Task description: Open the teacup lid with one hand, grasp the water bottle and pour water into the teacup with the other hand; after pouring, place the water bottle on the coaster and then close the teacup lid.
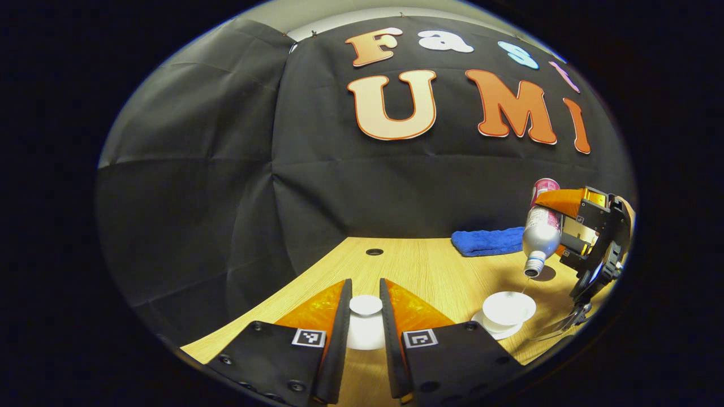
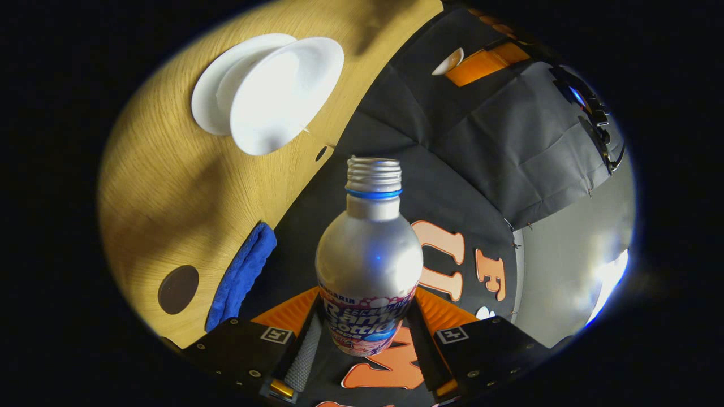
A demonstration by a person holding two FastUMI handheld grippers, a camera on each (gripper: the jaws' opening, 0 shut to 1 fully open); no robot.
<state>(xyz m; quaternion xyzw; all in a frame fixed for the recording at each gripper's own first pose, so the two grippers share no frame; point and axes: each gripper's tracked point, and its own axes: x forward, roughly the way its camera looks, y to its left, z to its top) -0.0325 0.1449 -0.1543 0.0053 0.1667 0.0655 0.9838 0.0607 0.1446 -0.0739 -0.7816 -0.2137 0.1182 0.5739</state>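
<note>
Grippers: two, one per hand.
Left gripper (image 1: 365, 305): its two fingers stand narrowly apart with the knob of the one white teacup lid (image 1: 365, 317) between them, each finger against the knob; the lid's broader disc shows below the knob, over the wooden table (image 1: 430, 265).
Right gripper (image 2: 365, 333): its two fingers press on the lower body of the one water bottle (image 2: 369, 260); in the left gripper view this gripper (image 1: 557, 217) sits at the far right, holding the bottle tilted neck-down.
Water bottle: one, silver metal, uncapped, threaded neck with a blue ring; its mouth hangs just above and slightly behind the teacup (image 1: 508, 310).
Teacup: one, white, open, standing on one white saucer (image 1: 491, 328) at the right of the table; in the right gripper view it lies ahead of the bottle's mouth.
Coaster (image 2: 178, 289): one dark round disc on the table, just beside the cloth.
Cloth (image 1: 489, 241): one blue folded towel at the table's back edge.
Table hole (image 1: 374, 251): one small round opening near the wall.
</note>
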